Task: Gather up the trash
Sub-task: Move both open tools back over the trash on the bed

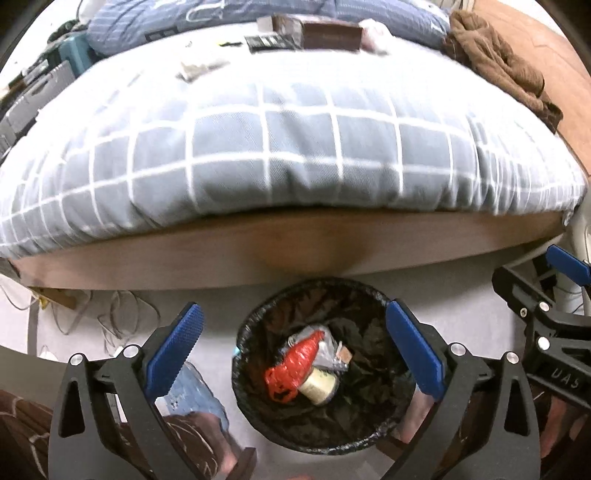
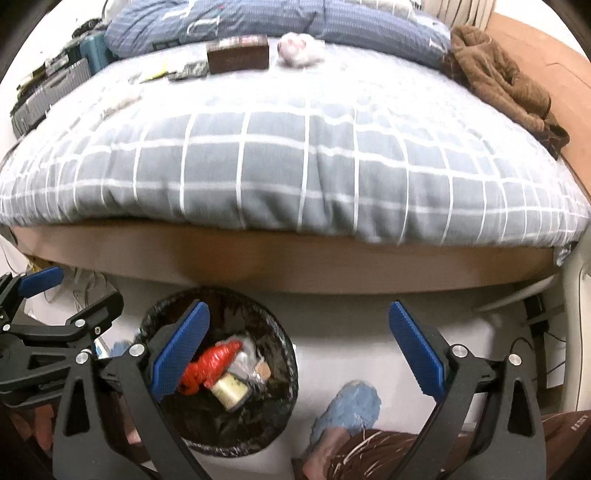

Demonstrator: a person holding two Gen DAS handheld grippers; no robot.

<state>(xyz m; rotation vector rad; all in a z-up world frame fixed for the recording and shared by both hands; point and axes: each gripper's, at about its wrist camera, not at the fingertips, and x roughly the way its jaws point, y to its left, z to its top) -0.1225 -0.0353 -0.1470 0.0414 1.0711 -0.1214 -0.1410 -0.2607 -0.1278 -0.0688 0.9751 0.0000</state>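
1. The bed (image 1: 295, 147) fills the upper half of both views, its grey quilt crossed by white lines and a wooden side rail (image 1: 295, 251) running below it.
2. At the far edge of the bed, top centre of the frame, lie a dark brown box (image 1: 330, 35), a pinkish crumpled wad (image 2: 301, 50) and several flat wrappers (image 1: 195, 70); a brown garment (image 1: 495, 62) lies at upper right.
3. The trash bin (image 1: 258, 413), round and lined with a black bag, stands on the pale floor just below the rail, lower centre of the left wrist view and lower left of the right wrist view.
4. Inside the trash bin lies a red plastic bag (image 1: 295, 365), its long axis slanting from lower left to upper right, narrow end towards upper right.
5. A cream cylindrical container (image 1: 319, 386) lies on its side against the red plastic bag, its round end facing lower right; silvery wrappers sit beside it.
6. The left claw (image 1: 291, 354) is spread wide above the trash bin, nothing between its blue pads.
7. The right claw (image 2: 299, 350) is likewise spread and empty, over the floor right of the trash bin.
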